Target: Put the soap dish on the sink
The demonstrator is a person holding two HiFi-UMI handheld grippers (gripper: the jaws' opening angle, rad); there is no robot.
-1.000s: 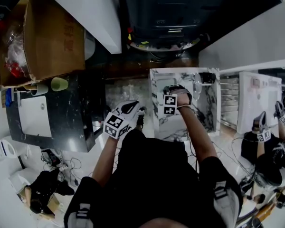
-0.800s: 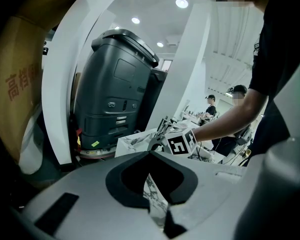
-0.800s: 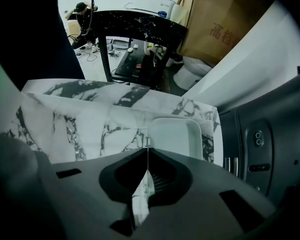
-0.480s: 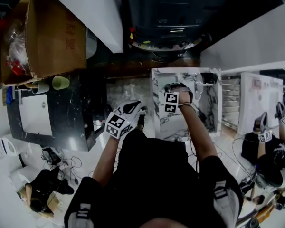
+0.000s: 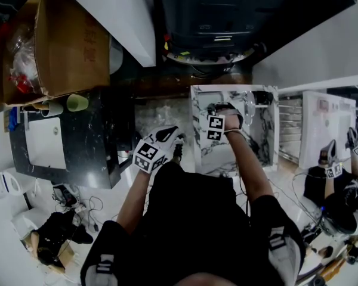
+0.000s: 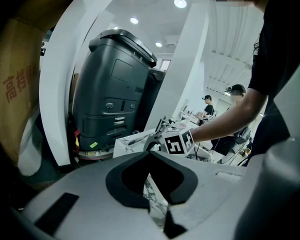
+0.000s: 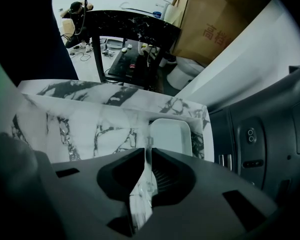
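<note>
Where the right gripper (image 7: 146, 156) reaches over the sink (image 7: 85, 126), we see the soap dish (image 7: 149, 143) as a thin clear piece standing edge-on between its jaws. The jaws are pressed onto the dish from both sides, and a ribbed face of it shows against the right-hand pad (being clear, it gives away little more of its shape). The dish hangs over the sink's white, grey-veined top, just short of the white rectangular basin (image 7: 171, 136) sunk into that top; we cannot tell whether it touches the marble. In the head view the right gripper sits over the middle of the sink at the end of an outstretched arm. The left gripper (image 6: 150, 156) sits near the sink's near-left corner, close to the person's body. Its fingertips are drawn together with nothing between them, and only a slit lower down shows marble behind. Its view looks across at the right gripper's marker cube (image 6: 177, 144). Beyond the sink stands a dark grey machine (image 6: 115, 89). To the left we see a black marbled counter (image 5: 104, 130) with its own white basin (image 5: 45, 145), a green cup (image 5: 76, 103) at its far edge and a large cardboard box (image 5: 62, 40) behind that.
</note>
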